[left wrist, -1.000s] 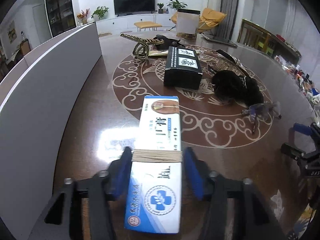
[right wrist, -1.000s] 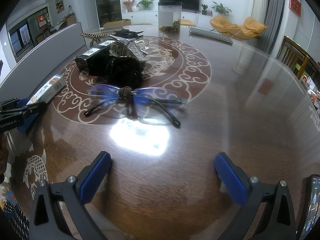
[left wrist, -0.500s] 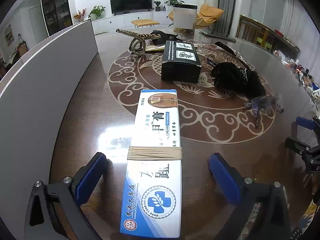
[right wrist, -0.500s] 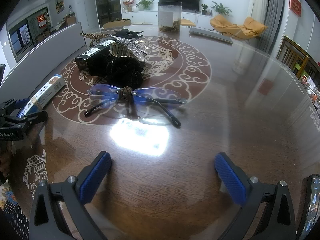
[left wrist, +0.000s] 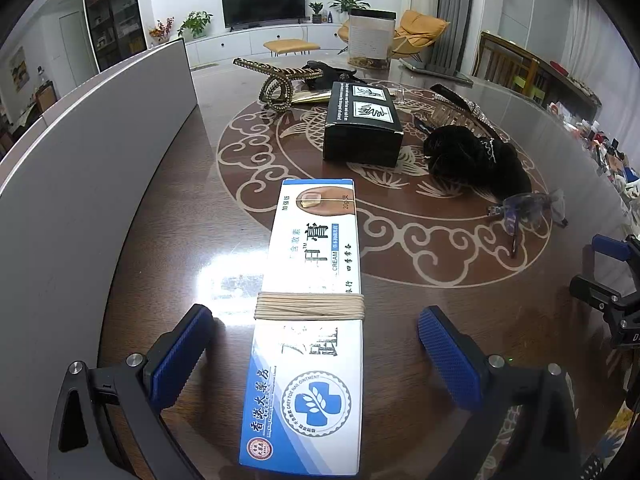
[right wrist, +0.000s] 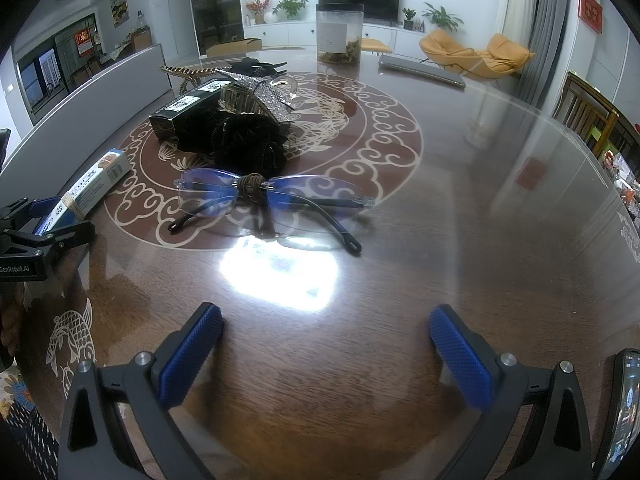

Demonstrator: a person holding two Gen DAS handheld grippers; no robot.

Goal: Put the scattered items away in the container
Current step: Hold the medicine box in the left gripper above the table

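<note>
Ointment box (left wrist: 310, 312) lies flat near the table's (left wrist: 168, 248) left edge between the left gripper's (left wrist: 312, 344) spread jaws, untouched; the right gripper's (right wrist: 326, 346) jaws are spread and empty.

"GREY TOE NAIL OINTMENT", "CREAM" on ointment box (left wrist: 310, 320); "GenRobot.AI" on left hand-held gripper (right wrist: 48, 216)

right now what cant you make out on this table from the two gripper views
- Container: left wrist view shows only its grey outer wall; the inside is hidden by that wall.
- Ointment box: its near end is cut off by the bottom edge of the left wrist view.
- Phone: cut off by the right edge of the right wrist view.
- Jar: label too small to read in either view.
- Hair clips: partly hidden behind the black scrunchie.
</note>
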